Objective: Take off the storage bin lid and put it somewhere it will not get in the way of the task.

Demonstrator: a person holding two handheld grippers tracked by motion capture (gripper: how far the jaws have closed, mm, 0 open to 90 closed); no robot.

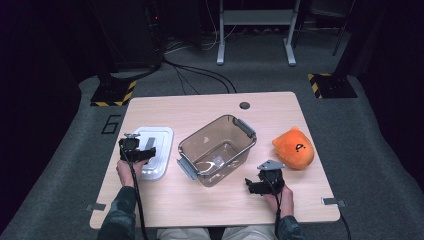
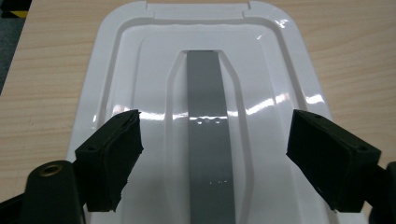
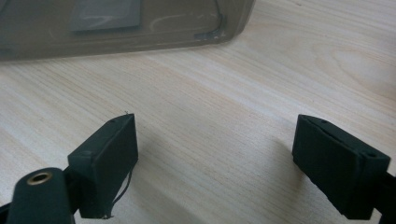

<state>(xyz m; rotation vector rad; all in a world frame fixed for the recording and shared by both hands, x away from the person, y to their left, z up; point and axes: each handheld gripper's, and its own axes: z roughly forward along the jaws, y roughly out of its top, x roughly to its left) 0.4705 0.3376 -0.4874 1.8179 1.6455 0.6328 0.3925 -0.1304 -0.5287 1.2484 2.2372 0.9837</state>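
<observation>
The lid lies flat at the left of the table, white, with a grey strip running down its middle. Its long axis runs away from the person, and in the left gripper view that strip lines up straight ahead between the two jaws. The left gripper hovers over the lid's near half, jaws spread wide to either side of the strip, the pads touching nothing and holding nothing. This hand is by far the nearer to the lid, so any pick-up would, I judge, fall to it: a drop straight down, closing across the strip's raised channel.

Just beside the lid to the right stands the bin, clear and brownish, set at a slant on the table with grey handles at two ends. It looks empty apart from what seems a label on its floor.

The right gripper rests near the bin's front corner, jaws also wide apart over bare wood, gripping nothing; the bin's wall shows ahead of it.

Furthest right, an orange plush sits on the table, well apart from the lid.
</observation>
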